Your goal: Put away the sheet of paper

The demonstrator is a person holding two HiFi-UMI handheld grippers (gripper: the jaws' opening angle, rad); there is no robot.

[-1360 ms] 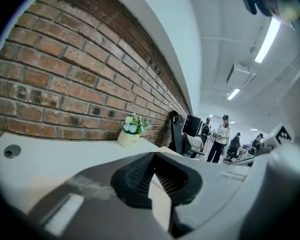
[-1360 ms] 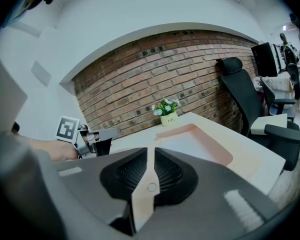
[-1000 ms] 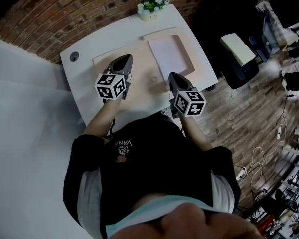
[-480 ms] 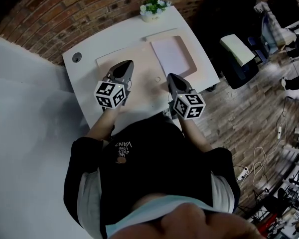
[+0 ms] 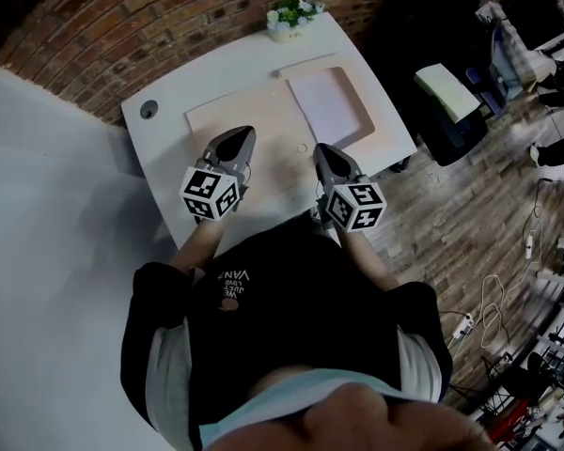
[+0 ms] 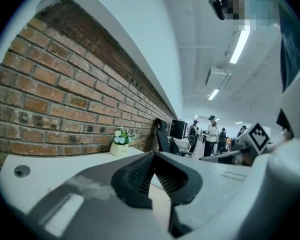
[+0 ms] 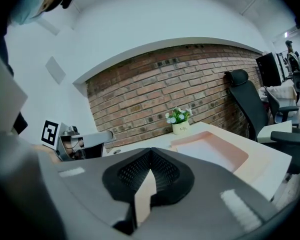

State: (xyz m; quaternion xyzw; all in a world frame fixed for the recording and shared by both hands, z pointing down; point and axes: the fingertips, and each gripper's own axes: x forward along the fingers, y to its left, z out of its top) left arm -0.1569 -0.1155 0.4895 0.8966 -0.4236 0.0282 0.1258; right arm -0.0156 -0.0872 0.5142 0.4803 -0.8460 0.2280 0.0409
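The white sheet of paper (image 5: 327,103) lies flat inside a shallow pink tray (image 5: 362,132) on the right part of the white desk (image 5: 169,172). In the right gripper view the paper (image 7: 210,148) shows in the tray's (image 7: 242,160) recess, ahead and to the right. My left gripper (image 5: 237,137) hovers over the desk's middle, left of the tray, its jaws (image 6: 154,155) shut on nothing. My right gripper (image 5: 321,150) is just short of the tray's near edge, jaws (image 7: 150,151) shut and holding nothing. Neither gripper touches the paper.
A pink mat (image 5: 240,113) lies left of the tray. A small potted plant (image 5: 287,12) stands at the desk's far edge against the brick wall. A cable hole (image 5: 148,109) sits at the far left corner. A black office chair (image 7: 246,104) stands right of the desk.
Both grippers have drawn back from the tray toward the person and the desk's near edge. The paper stays in the tray.
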